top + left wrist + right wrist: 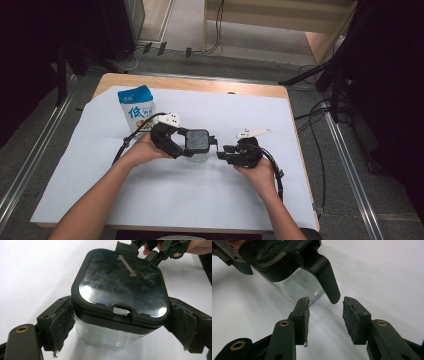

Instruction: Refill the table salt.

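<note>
Clear glass jar (105, 336) wears a glossy black lid (122, 282).

Wooden table (235, 88), white sheet (165, 190) over it, clear container (197, 156), blue-white carton (136, 108)

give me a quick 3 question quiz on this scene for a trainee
1. True or false: the left gripper is shut on the clear container.
2. What hangs just in front of the right gripper fingers? A) the blue and white carton B) the container's black latch flap C) a spoon
3. Fill in: the carton stands on the white ___ that covers the table.

Key
1. True; its pads press the sides below the black lid.
2. B, the latch flap; the fingers stand apart.
3. Sheet.
</note>
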Motion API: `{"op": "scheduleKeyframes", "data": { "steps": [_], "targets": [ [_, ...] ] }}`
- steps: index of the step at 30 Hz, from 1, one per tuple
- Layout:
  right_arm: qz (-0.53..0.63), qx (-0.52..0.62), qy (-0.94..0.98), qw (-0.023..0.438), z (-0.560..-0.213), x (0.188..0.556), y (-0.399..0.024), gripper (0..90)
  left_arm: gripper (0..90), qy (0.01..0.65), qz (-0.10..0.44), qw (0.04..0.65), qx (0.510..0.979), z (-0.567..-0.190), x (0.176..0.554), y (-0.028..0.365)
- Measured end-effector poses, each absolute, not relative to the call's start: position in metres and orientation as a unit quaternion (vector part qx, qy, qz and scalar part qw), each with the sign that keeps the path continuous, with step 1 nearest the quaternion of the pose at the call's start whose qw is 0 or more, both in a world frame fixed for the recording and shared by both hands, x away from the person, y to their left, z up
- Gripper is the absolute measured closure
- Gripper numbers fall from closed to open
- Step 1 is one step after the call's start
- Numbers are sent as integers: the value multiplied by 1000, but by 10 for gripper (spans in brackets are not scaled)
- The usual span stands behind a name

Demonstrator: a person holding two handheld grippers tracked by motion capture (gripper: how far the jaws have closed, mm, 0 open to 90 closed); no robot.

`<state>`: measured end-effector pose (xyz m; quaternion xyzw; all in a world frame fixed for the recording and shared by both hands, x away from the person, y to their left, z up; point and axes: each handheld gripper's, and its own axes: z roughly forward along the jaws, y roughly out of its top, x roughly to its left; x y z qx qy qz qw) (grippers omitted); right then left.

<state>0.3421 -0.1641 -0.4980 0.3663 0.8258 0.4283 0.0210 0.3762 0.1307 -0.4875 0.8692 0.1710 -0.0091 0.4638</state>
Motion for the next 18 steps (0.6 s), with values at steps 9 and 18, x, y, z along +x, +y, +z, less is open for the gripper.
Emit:
{"op": "scheduleKeyframes", "data": {
  "steps": [9, 18],
  "targets": [
    [428, 366, 826, 23, -498, 343, -165, 580, 138, 172, -14, 461, 871, -483, 376, 132],
    [429, 368, 825, 22, -497, 342, -165, 580, 145, 175, -6, 466, 867, -475, 373, 134]
  ]
}}
